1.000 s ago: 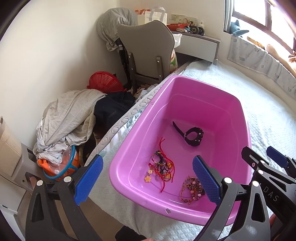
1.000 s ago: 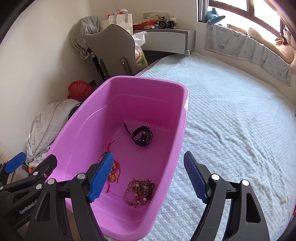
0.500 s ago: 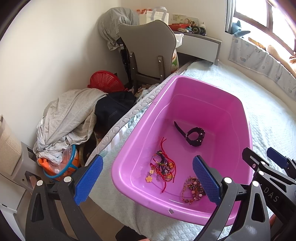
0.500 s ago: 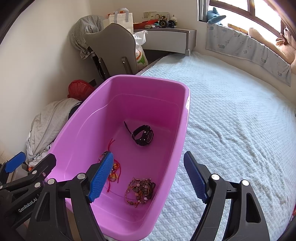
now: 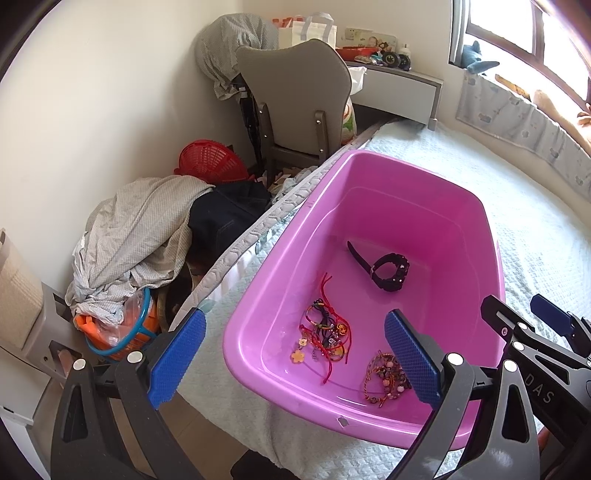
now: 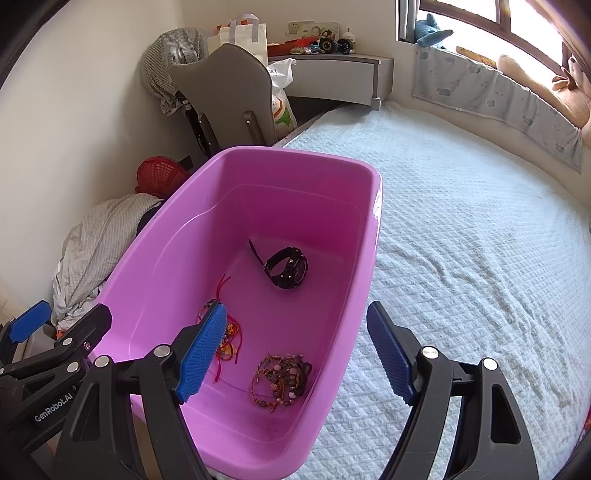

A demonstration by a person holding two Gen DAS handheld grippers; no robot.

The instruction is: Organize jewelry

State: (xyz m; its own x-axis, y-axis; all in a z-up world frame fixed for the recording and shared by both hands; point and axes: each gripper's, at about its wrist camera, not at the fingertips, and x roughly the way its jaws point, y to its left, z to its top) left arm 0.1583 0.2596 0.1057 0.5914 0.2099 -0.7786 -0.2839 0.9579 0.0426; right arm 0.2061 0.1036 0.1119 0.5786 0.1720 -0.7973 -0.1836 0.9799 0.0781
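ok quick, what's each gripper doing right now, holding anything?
Left gripper: open, holding nothing, above the pink tub.
Right gripper: open, holding nothing, above the same tub.

A pink tub (image 6: 369, 236) sits on the quilted bed (image 6: 461, 258).

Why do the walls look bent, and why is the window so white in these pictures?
Both wrist views use fisheye lenses, so straight edges bow and the corners go black. In the right wrist view the window is blown out by daylight; the left wrist view shows the same glare. The pink tub and black watch stay sharp.
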